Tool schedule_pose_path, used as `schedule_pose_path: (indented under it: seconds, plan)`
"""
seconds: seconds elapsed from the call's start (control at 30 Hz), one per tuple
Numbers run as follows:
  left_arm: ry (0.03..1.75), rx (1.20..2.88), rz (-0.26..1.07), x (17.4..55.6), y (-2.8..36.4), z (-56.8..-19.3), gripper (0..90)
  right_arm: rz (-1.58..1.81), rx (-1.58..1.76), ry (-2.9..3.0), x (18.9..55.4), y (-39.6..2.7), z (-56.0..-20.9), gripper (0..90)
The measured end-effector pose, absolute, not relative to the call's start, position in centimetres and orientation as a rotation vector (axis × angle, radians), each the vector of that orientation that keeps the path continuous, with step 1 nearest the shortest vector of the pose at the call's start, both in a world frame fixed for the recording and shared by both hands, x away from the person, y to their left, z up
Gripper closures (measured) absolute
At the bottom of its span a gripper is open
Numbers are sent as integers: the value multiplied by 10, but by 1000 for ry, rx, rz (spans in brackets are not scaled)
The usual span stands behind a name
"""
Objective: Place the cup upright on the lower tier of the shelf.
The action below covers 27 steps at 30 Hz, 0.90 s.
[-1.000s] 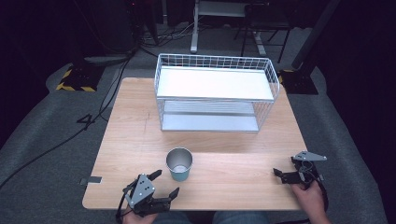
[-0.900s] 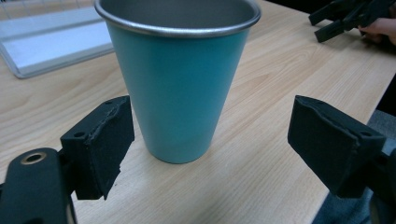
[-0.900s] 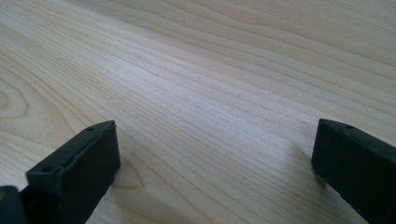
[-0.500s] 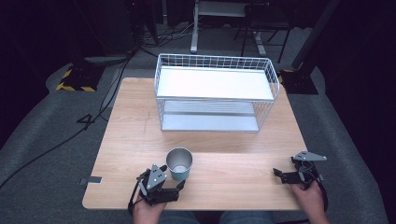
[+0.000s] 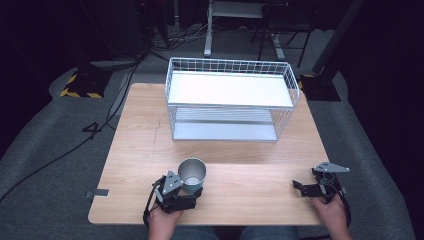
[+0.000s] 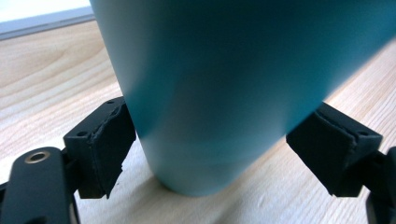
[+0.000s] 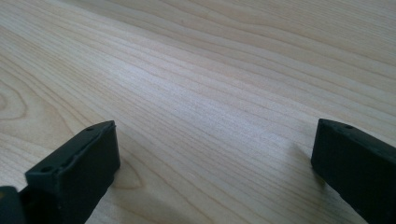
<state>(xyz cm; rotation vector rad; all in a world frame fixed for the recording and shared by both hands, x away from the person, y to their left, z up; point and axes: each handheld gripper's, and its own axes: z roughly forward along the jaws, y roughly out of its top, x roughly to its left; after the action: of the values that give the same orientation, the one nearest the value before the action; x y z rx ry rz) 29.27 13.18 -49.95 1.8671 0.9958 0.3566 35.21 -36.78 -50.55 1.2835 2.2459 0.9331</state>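
Cup (image 5: 192,173), teal with a metal inside, stands upright on the table (image 5: 250,190) near the front edge, left of centre. Left gripper (image 5: 186,194) is at its near side, down low by the base. Its jaws have just been closing, with the cup between them. In the left gripper view the pads (image 6: 105,140) sit against the lower wall of the cup (image 6: 224,84) on both sides, so I read it as gripped, or within a hair of it. Step in hand: grasping the cup.

Right gripper (image 5: 306,189) rests on the table at the front right, well apart from the cup, jaws wide open and holding nothing.

Wire rack (image 5: 230,100) stands at the back, both shelves bare, probably the destination.

Next: confirm a firm grip, lift straight up, keep the cup level, and clear the rack's rim before setting it down.
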Motion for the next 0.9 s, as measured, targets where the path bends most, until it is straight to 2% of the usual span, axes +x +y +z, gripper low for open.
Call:
schedule_pose_path:
  seconds: [0.53,0.9]
  plan:
    - [962,1891,397,292,128,-499,217,933,1283,2246,352,-368,-505,15]
    - [906,1902,429,293,123,-484,221,933,1284,2246,352,-368,-505,15]
